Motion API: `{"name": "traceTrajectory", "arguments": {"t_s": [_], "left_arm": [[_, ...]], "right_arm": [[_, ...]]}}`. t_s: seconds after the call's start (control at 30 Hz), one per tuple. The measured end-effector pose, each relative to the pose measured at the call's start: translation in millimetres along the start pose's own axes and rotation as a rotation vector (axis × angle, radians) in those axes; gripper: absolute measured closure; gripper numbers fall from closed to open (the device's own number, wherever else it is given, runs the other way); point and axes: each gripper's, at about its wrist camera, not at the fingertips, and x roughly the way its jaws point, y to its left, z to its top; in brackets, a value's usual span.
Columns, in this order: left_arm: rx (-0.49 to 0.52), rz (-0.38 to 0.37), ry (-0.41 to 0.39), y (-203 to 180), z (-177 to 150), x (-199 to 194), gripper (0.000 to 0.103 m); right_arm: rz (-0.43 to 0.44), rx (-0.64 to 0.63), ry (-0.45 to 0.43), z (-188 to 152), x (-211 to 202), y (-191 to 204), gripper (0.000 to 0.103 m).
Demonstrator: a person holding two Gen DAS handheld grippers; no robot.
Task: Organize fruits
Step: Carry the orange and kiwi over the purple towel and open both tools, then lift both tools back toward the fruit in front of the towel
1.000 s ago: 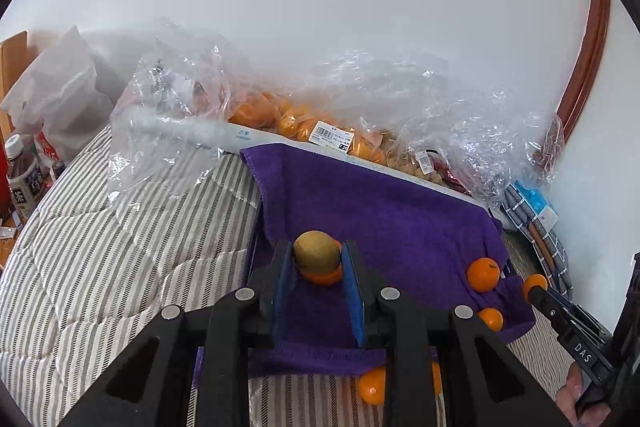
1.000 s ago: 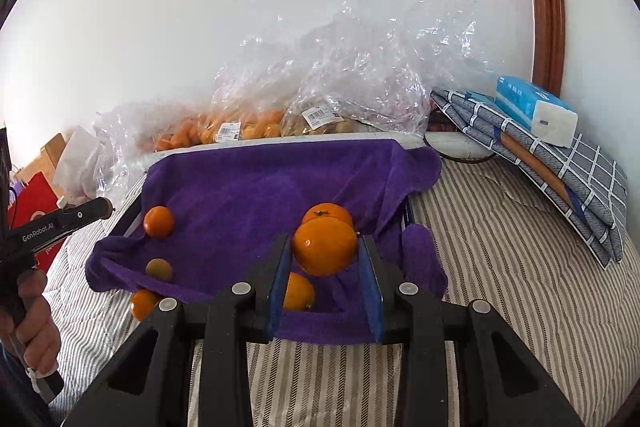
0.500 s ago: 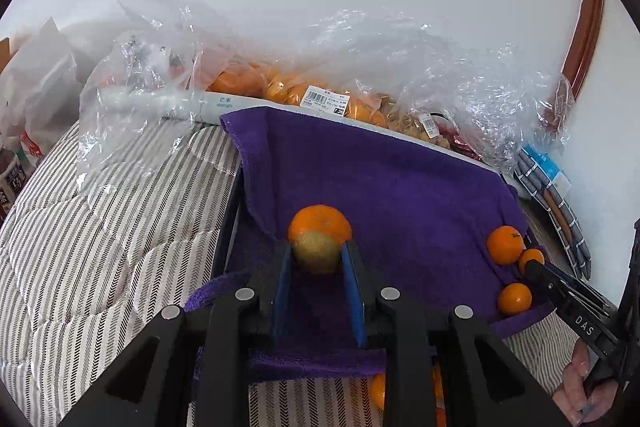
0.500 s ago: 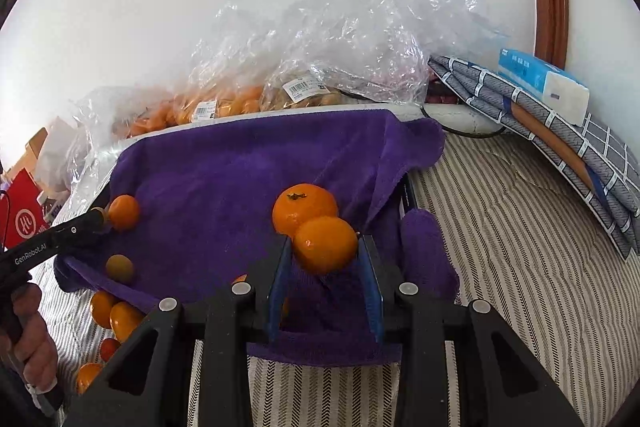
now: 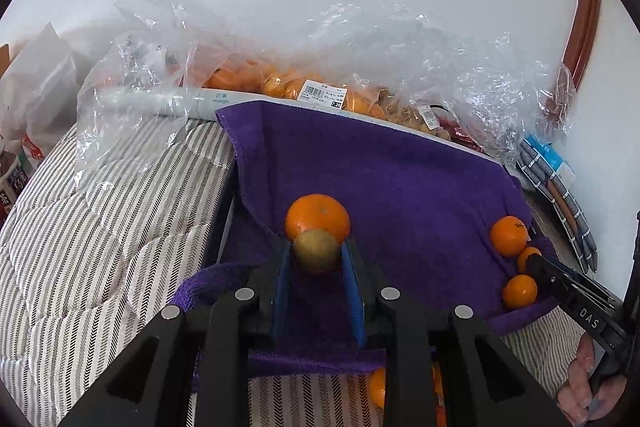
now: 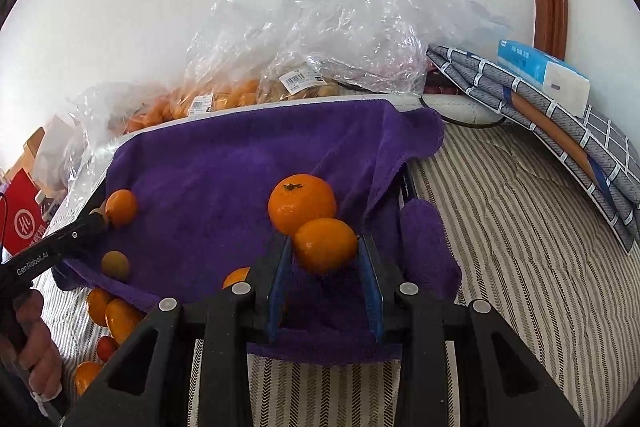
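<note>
Half hidden behind the greenish-brown fruit [image 5: 317, 251] — the lower part of the large orange [image 5: 318, 217]. Tucked under the purple towel [image 5: 400, 179] and black gripper frame, mostly unseen: loose oranges [image 5: 378, 387]. Too small to read — labels on the plastic bags [image 6: 320, 39]. Cut off at the edge: the red box [image 6: 24, 223].

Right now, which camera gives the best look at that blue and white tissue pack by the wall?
The right wrist view. There the tissue pack sits whole and unobstructed on the folded checked cloth, showing its blue top and white end. In the left wrist view only a small sliver of it shows at the far right, squeezed by the fisheye edge.
</note>
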Motion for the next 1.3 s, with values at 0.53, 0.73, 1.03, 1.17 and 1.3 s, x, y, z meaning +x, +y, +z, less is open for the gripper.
{"name": "traceTrajectory", "arguments": {"t_s": [0.53,0.73,1.03,1.17,1.3], "left_arm": [[-0.03,0.008,-0.06,10.9,2.1,-17.9,0.061],[-0.044,-0.011,-0.115,19.2,-4.0,-38.0,0.058],[-0.005,0.067,-0.104,48.7,-35.7,-75.6,0.05],[-0.009,0.081,-0.081,62.6,-45.4,-86.6,0.047],[-0.018,0.081,-0.045,70.9,-52.3,-90.6,0.047]], "right_arm": [[-0.02,0.048,-0.05,-7.4,-41.1,6.0,0.054],[0.028,-0.037,-0.034,-31.5,-83.3,54.6,0.054],[0.13,-0.099,0.055,-81.7,-94.1,117.9,0.054],[0.153,-0.104,0.078,-92.6,-87.4,132.5,0.054],[0.143,-0.126,0.098,-98.3,-75.8,143.9,0.054]]}}
